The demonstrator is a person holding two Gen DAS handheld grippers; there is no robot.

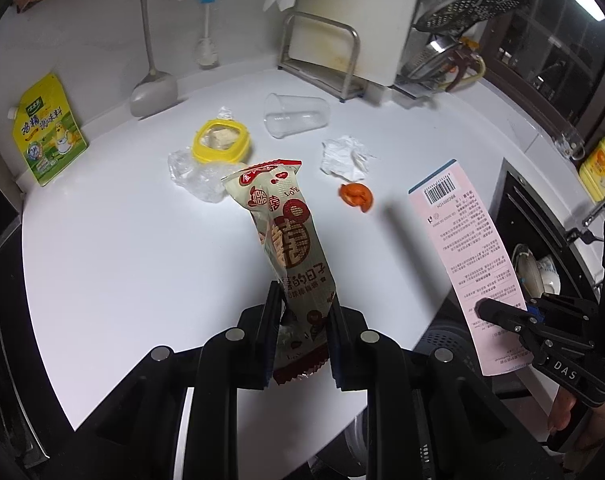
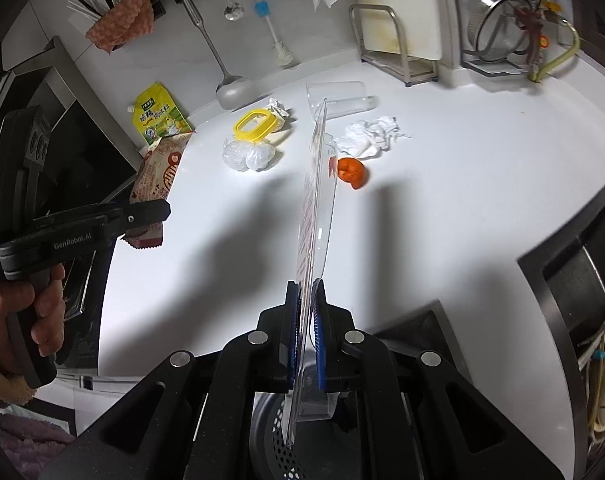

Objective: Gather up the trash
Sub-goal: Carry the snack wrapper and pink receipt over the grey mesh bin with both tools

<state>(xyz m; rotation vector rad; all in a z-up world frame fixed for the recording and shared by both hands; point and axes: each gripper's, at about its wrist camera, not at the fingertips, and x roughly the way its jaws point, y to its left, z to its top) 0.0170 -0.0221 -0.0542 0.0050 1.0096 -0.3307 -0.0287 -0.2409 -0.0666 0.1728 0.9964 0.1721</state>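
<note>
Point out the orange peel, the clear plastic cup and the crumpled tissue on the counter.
orange peel (image 1: 357, 197), left wrist view, middle of the peel
clear plastic cup (image 1: 296, 115), left wrist view, its side wall
crumpled tissue (image 1: 344, 158), left wrist view, its middle

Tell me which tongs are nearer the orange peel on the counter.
Right, though only by a little. The right tongs hold a flat pink package whose far end reaches beside the orange peel. The left tongs hold a snack wrapper farther off, toward the counter's left edge.
</note>
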